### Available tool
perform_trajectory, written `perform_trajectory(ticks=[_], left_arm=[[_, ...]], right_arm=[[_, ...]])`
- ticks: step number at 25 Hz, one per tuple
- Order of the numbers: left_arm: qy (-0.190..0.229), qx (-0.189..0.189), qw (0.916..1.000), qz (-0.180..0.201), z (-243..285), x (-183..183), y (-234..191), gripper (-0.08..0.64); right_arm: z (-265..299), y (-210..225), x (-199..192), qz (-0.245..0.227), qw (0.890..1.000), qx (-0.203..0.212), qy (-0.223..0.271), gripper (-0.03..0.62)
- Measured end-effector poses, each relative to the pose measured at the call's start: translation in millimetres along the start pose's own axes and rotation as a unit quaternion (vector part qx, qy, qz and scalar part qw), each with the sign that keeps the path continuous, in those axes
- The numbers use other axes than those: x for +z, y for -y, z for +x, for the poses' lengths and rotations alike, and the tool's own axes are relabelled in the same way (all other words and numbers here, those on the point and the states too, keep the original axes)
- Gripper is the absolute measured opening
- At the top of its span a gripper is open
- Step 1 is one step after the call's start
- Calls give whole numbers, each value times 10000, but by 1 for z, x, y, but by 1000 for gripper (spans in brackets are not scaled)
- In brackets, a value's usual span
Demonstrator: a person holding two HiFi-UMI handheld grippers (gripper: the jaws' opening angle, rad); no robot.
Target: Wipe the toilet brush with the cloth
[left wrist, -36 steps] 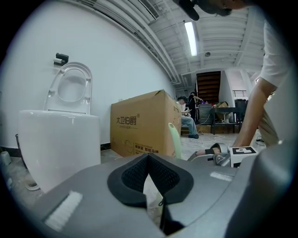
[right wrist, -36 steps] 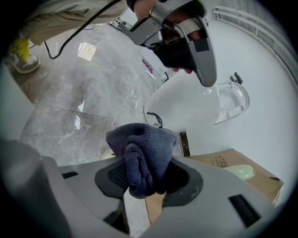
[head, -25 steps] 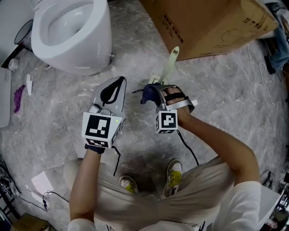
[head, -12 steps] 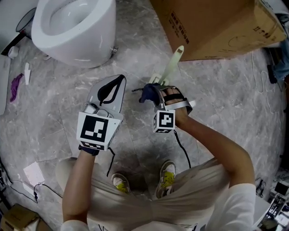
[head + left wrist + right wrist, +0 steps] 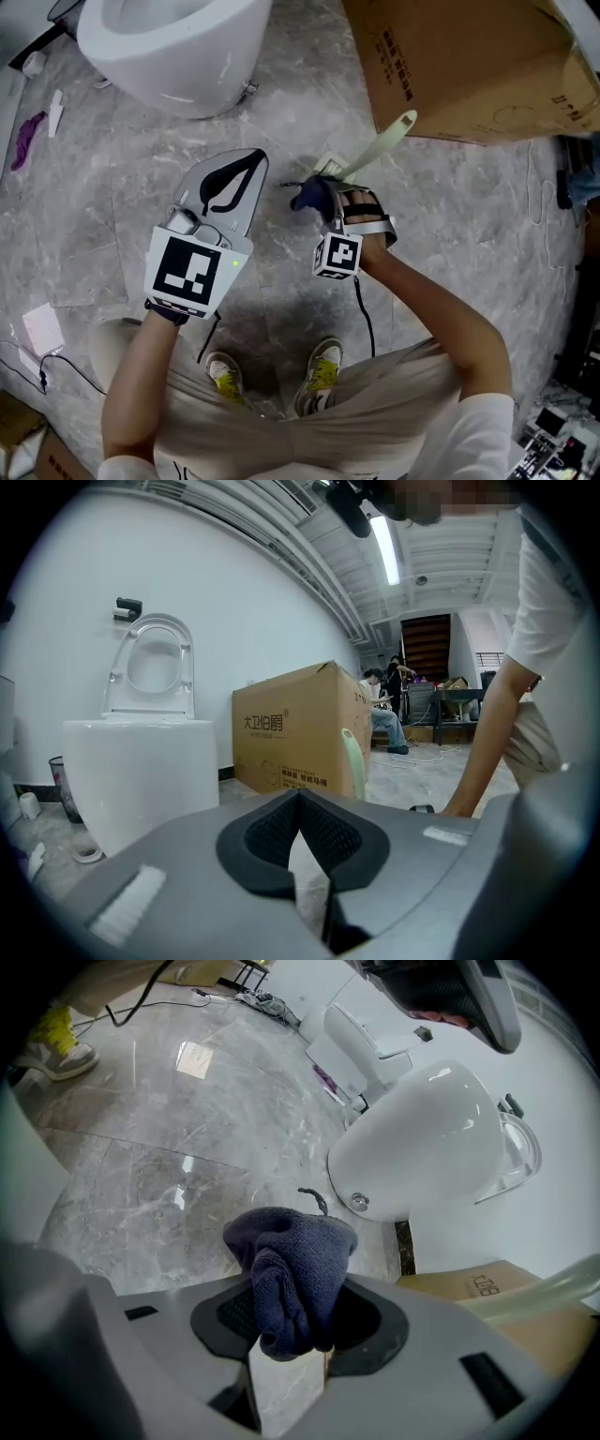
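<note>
**A:** Largest item first. Where is the brush, and how should it handle?

**B:** The toilet brush is just beyond the right tongs. Its pale green handle leans away from them toward the cardboard box. My judgement is light, stiff plastic with a smooth and probably slippery surface. With that lean it could tip under a sideways push. The best hold is mid-handle, which suits the left tongs. They sit to the brush's left, closed tip to tip on nothing.

**A:** And the cloth?

**B:** The cloth is dark blue, soft and bunched. The right tongs are clamped on it, and the wad bulges past their tips. It is limp enough to fold round the handle.

**A:** How do the views differ?

**B:** Only the head view shows both tongs together, with the cloth just beside the handle's lower end. I cannot tell whether they touch. The left gripper view shows the handle standing in front of the box. The right gripper view shows the grip itself, the toilet beyond it, and only a sliver of handle at its right edge.
</note>
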State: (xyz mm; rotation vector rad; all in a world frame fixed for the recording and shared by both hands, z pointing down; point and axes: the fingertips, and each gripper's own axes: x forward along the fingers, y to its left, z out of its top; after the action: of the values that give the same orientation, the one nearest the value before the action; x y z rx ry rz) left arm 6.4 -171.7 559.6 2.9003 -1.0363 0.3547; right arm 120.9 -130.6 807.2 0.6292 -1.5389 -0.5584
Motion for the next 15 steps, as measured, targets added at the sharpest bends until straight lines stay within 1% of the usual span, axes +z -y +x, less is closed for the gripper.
perform_trajectory(ticks=[3,8,11,15], left_arm=[[-36,82,9999,-93,-1,-2,-6,2],[-187,96,9996,-181,-2,-13,-7,2],[-265,21,9994,-243,2,-20,-1,2],[-410,-188,9989,-157,10,-33,13,2]], right_arm=[[5,-8,-5,33,9999,110,-25,173],[13,-21,-15,71,9996,279,-75,173],[18,-28,-25,8,9992,368,-173,173],[20,-32,-40,-130,9986,405,-326,173]])
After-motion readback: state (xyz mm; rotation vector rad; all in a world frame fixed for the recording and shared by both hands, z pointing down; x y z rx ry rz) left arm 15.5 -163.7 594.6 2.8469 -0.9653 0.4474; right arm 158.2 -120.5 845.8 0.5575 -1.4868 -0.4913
